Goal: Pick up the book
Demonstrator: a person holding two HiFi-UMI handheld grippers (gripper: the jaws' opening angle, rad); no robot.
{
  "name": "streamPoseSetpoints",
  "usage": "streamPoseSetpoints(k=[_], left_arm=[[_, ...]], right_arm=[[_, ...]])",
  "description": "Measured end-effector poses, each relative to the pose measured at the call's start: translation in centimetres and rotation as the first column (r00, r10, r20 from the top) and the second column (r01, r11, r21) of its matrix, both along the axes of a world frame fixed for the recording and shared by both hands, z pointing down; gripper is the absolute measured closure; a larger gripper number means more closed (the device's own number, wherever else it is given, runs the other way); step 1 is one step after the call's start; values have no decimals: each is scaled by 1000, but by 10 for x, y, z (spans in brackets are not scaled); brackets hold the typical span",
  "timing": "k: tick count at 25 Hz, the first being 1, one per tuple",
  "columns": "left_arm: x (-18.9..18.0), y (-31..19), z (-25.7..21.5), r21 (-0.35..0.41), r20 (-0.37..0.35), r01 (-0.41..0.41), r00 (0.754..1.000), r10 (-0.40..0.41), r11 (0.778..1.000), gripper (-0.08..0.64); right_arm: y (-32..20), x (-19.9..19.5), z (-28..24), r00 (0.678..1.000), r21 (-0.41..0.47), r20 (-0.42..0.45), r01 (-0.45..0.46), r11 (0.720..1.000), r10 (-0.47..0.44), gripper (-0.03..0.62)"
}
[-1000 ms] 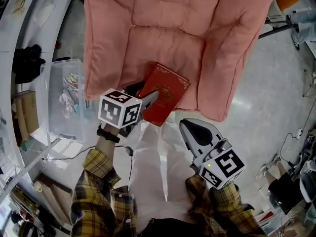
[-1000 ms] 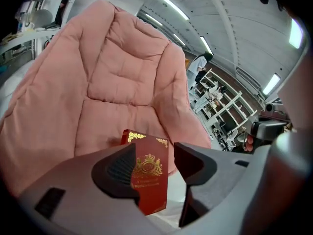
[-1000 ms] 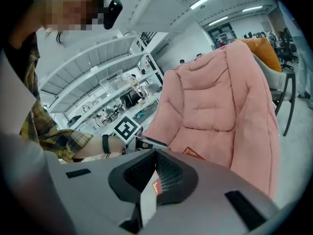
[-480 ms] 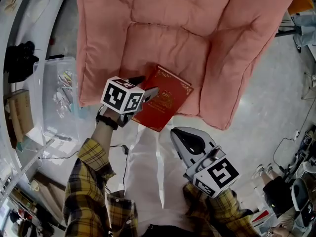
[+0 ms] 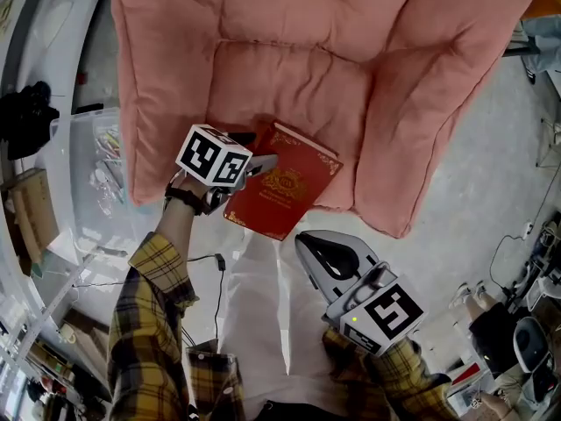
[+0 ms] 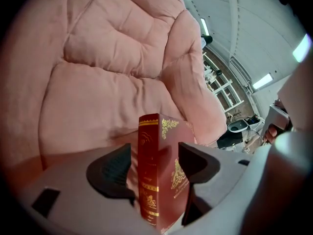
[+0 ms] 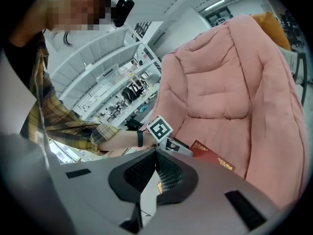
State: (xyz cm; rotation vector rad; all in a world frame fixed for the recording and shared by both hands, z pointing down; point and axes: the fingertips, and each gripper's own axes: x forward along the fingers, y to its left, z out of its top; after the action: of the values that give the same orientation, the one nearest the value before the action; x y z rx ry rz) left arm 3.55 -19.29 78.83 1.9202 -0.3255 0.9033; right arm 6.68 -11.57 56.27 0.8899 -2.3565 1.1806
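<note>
A dark red book (image 5: 285, 182) with gold ornament lies tilted on the front edge of the pink armchair's seat (image 5: 307, 60), one corner hanging over. My left gripper (image 5: 254, 160) reaches it from the left. In the left gripper view the book (image 6: 159, 170) stands spine-up between the two pads of the left gripper (image 6: 154, 155). Those jaws have just been opening, and a thin gap shows beside the spine. My right gripper (image 5: 305, 242) hovers below the book, its jaws shut and empty. The right gripper view shows the right gripper (image 7: 156, 153) with the book (image 7: 212, 158) beyond it.
A clear plastic bin (image 5: 88, 174) with small items stands on the floor left of the chair. A white plastic sheet (image 5: 254, 296) and a thin cable (image 5: 219, 279) lie on the floor in front. The chair's thick arms flank the seat.
My left gripper has sunk toward the seat's front edge and its jaws now straddle the book. The right gripper has drifted a little left, nearer the book.
</note>
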Motion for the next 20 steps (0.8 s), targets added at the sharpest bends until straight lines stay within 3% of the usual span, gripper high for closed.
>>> streamPoseSetpoints(k=[8,20], left_arm=[[12,11,15,-103,-74,-124,990,116,987,250],[28,13,28,-146,-151,-179,976,157,973,250]], right_arm=[[-8,11,8,999,-51,23,-38,998,39,575],[-22,9,21,998,-95,42,-43,995,47,575]])
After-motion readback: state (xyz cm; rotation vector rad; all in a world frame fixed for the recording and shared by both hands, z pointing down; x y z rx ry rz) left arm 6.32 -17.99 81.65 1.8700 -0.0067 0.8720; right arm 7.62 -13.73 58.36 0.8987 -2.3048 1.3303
